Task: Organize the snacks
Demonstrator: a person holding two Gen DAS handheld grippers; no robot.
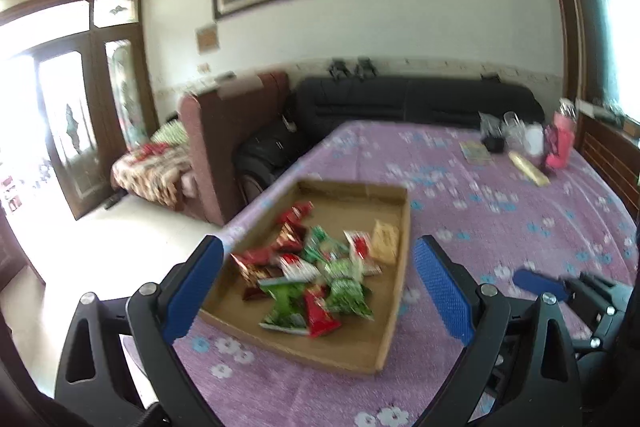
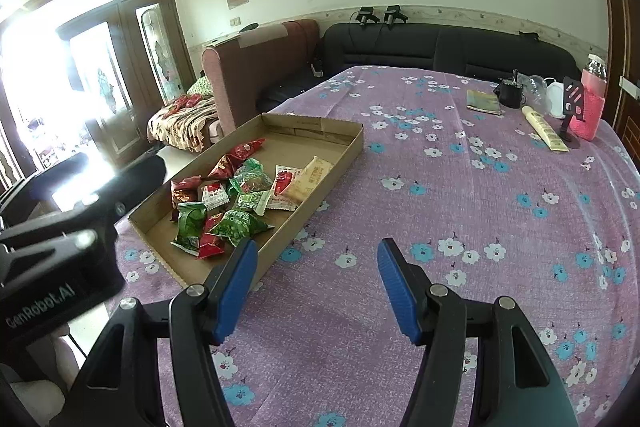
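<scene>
snack packets [image 2: 236, 199] lie heaped in a cardboard tray [image 2: 344, 151] on the purple-clothed worktop [image 2: 460, 187]; left claw [image 1: 316, 283] hovers spread above them, right claw [image 2: 316, 283] spread and empty beside. best to pinch one loose edge packet.

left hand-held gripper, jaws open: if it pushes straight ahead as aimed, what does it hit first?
Probably the snack packets heaped in the cardboard tray. The left hand-held gripper is open and empty, with the heap framed between its fingers. The tray's near wall might come first if it travels low; depth is unclear.
</scene>
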